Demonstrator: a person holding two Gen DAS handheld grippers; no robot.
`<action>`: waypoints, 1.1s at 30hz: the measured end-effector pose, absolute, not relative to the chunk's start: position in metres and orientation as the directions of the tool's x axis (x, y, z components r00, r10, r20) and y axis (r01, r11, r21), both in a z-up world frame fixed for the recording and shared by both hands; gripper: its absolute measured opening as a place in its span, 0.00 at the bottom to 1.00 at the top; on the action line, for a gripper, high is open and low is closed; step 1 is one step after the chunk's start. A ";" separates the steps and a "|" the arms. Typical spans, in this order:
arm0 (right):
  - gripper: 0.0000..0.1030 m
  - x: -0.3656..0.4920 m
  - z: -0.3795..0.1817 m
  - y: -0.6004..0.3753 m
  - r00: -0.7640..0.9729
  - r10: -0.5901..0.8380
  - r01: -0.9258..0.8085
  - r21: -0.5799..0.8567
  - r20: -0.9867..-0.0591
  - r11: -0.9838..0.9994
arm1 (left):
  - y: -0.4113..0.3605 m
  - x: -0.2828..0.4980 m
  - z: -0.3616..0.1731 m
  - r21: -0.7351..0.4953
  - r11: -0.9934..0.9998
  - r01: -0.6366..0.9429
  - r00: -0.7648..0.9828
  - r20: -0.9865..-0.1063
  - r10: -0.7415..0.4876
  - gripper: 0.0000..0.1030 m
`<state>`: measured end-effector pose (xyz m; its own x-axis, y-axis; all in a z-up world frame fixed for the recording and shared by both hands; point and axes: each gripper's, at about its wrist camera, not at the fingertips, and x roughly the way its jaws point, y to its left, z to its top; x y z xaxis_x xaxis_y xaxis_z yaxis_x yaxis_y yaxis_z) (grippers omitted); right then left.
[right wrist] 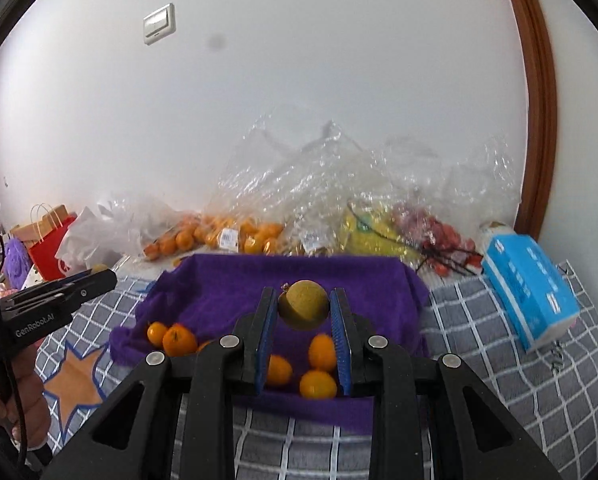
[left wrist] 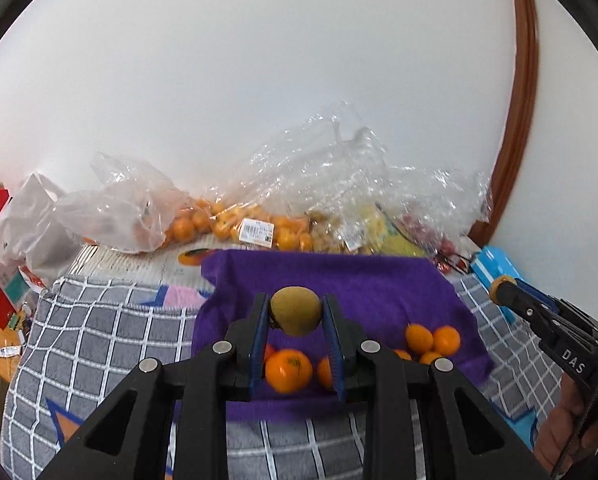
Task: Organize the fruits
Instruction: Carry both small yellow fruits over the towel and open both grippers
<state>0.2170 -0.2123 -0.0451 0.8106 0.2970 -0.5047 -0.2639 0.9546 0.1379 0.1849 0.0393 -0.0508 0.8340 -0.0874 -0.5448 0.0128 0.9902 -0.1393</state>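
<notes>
A bed (right wrist: pixel 499 360) with a grey checked cover carries everything here. Along the wall behind it, clear bags (right wrist: pixel 339 184) of fruit are heaped, and a blue tissue pack (right wrist: pixel 531 284) lies to the right. A purple cloth (right wrist: pixel 227 280) is spread in the middle of the bed, with its far edge raised against the bags. Two loose groups of oranges (right wrist: pixel 319 376) are seen on the cloth, one towards each side.

Each gripper is closed on a small brownish-yellow fruit, held at the fingertips above the cloth. The left gripper (left wrist: pixel 297 312) holds a left fruit (left wrist: pixel 296 310); the right gripper (right wrist: pixel 303 308) holds a right fruit (right wrist: pixel 303 305). Both fruits are pinched only by the tips of the blue pads, with most of each fruit standing proud of the jaws.

Several risks are judged from this. A round fruit gripped so near the tips could be squeezed out forward if the grip is tightened, or dropped if it is relaxed too soon. A fruit released from this height could bounce on the soft bed and roll off the cloth, or knock the oranges out of their groups. The cloth is loose and rumpled, so it could be dragged by a low gripper and the sorted fruit scattered. The two grippers are near each other, so a collision is possible if both are lowered at once.
</notes>
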 end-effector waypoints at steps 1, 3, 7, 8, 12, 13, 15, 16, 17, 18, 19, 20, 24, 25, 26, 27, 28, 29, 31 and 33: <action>0.26 0.221 -0.044 -0.211 0.812 0.300 -0.266 0.141 -0.501 0.954 | 0.040 0.189 -0.051 -0.143 0.990 0.009 0.835 -0.544 -0.086 0.25; 0.26 0.229 -0.047 -0.211 0.809 0.313 -0.271 0.157 -0.498 0.950 | 0.040 0.200 -0.055 -0.150 0.989 -0.002 0.833 -0.547 -0.082 0.25; 0.26 0.248 -0.064 -0.208 0.789 0.337 -0.275 0.194 -0.513 0.942 | 0.038 0.219 -0.070 -0.160 0.987 -0.027 0.825 -0.561 -0.068 0.25; 0.26 0.252 -0.069 -0.208 0.781 0.341 -0.275 0.202 -0.523 0.940 | 0.037 0.222 -0.075 -0.160 0.987 -0.034 0.823 -0.565 -0.064 0.25; 0.26 0.260 -0.082 -0.211 0.763 0.347 -0.273 0.215 -0.546 0.938 | 0.035 0.230 -0.091 -0.149 0.988 -0.047 0.805 -0.591 -0.051 0.25; 0.26 0.261 -0.083 -0.213 0.766 0.344 -0.269 0.216 -0.543 0.939 | 0.036 0.231 -0.093 -0.142 0.989 -0.050 0.798 -0.602 -0.046 0.25; 0.26 0.261 -0.083 -0.216 0.771 0.338 -0.261 0.216 -0.540 0.941 | 0.037 0.233 -0.096 -0.136 0.989 -0.060 0.794 -0.607 -0.035 0.25; 0.26 0.262 -0.083 -0.218 0.773 0.337 -0.259 0.217 -0.537 0.941 | 0.039 0.234 -0.097 -0.143 0.988 -0.061 0.792 -0.610 -0.039 0.25; 0.26 0.262 -0.083 -0.220 0.776 0.336 -0.256 0.220 -0.534 0.941 | 0.040 0.235 -0.098 -0.150 0.987 -0.063 0.789 -0.613 -0.043 0.25; 0.26 0.263 -0.083 -0.222 0.778 0.334 -0.252 0.223 -0.533 0.942 | 0.041 0.236 -0.099 -0.155 0.986 -0.065 0.786 -0.616 -0.045 0.25; 0.26 0.263 -0.084 -0.224 0.779 0.331 -0.246 0.225 -0.532 0.943 | 0.042 0.237 -0.101 -0.156 0.986 -0.067 0.784 -0.619 -0.044 0.25; 0.26 0.264 -0.084 -0.226 0.781 0.326 -0.239 0.226 -0.533 0.944 | 0.043 0.238 -0.102 -0.153 0.986 -0.070 0.783 -0.621 -0.041 0.25; 0.26 0.267 -0.086 -0.234 0.785 0.318 -0.220 0.241 -0.531 0.945 | 0.046 0.241 -0.105 -0.156 0.984 -0.081 0.781 -0.624 -0.035 0.25; 0.26 0.268 -0.087 -0.236 0.786 0.318 -0.215 0.247 -0.531 0.945 | 0.047 0.241 -0.105 -0.162 0.983 -0.085 0.781 -0.623 -0.035 0.25; 0.26 0.270 -0.089 -0.237 0.785 0.315 -0.209 0.250 -0.533 0.945 | 0.049 0.242 -0.106 -0.169 0.982 -0.086 0.781 -0.623 -0.039 0.25; 0.26 0.271 -0.090 -0.238 0.784 0.313 -0.207 0.250 -0.536 0.946 | 0.050 0.242 -0.106 -0.176 0.981 -0.085 0.781 -0.623 -0.045 0.25; 0.26 0.273 -0.094 -0.238 0.780 0.311 -0.204 0.249 -0.544 0.947 | 0.051 0.244 -0.108 -0.185 0.979 -0.081 0.777 -0.627 -0.054 0.25; 0.26 0.275 -0.097 -0.237 0.773 0.311 -0.203 0.248 -0.553 0.947 | 0.052 0.246 -0.111 -0.192 0.978 -0.079 0.769 -0.636 -0.063 0.25; 0.26 0.282 -0.108 -0.233 0.748 0.306 -0.201 0.238 -0.589 0.950 | 0.051 0.252 -0.119 -0.203 0.976 -0.075 0.744 -0.664 -0.081 0.25; 0.26 0.284 -0.114 -0.230 0.734 0.298 -0.198 0.228 -0.611 0.953 | 0.049 0.255 -0.125 -0.204 0.976 -0.075 0.726 -0.682 -0.087 0.25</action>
<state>0.2837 -0.2302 -0.1139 0.7335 0.2983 -0.6107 -0.1978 0.9533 0.2281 0.2546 0.0492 -0.1246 0.7261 -0.0866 -0.6821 -0.0752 0.9761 -0.2040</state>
